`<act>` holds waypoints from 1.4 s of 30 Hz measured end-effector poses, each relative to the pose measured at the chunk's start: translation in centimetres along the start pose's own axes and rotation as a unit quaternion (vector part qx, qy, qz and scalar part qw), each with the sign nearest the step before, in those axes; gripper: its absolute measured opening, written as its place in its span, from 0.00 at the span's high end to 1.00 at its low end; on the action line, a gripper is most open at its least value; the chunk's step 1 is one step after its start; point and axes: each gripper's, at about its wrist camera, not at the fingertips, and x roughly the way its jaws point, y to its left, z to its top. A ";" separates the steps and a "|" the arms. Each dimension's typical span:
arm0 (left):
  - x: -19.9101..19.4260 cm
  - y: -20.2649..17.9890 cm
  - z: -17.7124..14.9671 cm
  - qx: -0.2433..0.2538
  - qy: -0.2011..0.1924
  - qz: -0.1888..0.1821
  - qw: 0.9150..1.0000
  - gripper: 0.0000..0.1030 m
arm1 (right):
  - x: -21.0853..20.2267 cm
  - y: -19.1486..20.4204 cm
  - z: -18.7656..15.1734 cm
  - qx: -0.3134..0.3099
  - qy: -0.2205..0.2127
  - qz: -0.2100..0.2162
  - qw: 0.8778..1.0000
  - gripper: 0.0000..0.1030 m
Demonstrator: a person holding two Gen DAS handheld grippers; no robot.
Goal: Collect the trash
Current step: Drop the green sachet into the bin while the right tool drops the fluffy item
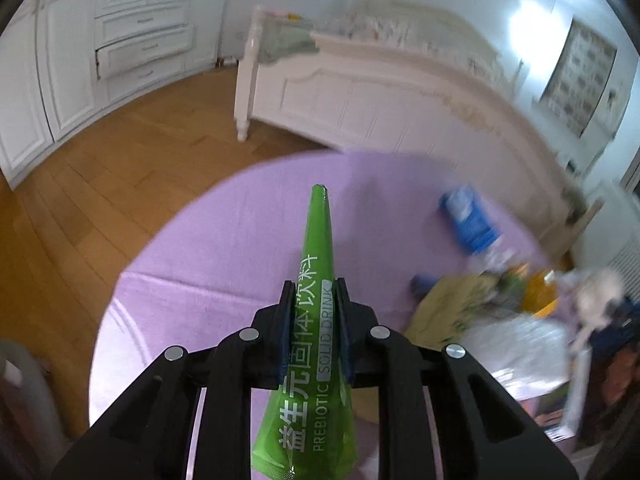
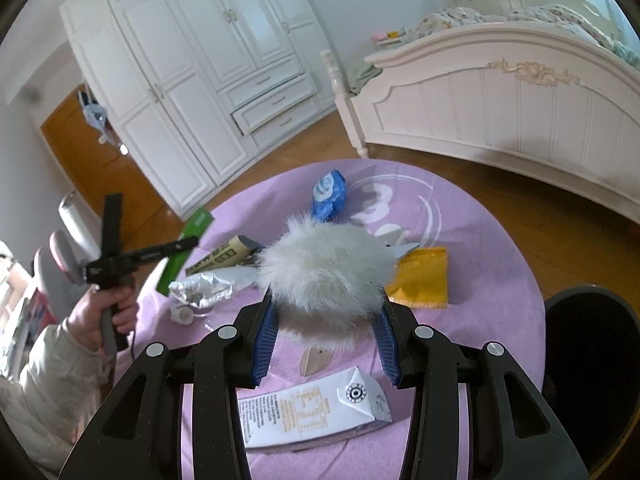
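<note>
My left gripper is shut on a green prebiotic drink sachet and holds it above the round purple table. It also shows in the right wrist view, still holding the sachet at the table's left. My right gripper is shut on a white fluffy pom-pom above the table. On the table lie a blue wrapper, a yellow packet, crumpled foil, an olive packet and a white carton.
A black bin stands at the table's right edge. A white bed is behind the table and a white wardrobe at the back left. Wood floor surrounds the table.
</note>
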 end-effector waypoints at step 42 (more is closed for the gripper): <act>12.3 -44.1 -7.8 0.228 0.165 -0.267 0.922 0.78 | -9.1 -27.4 -14.0 0.289 -0.071 -0.154 0.942 0.58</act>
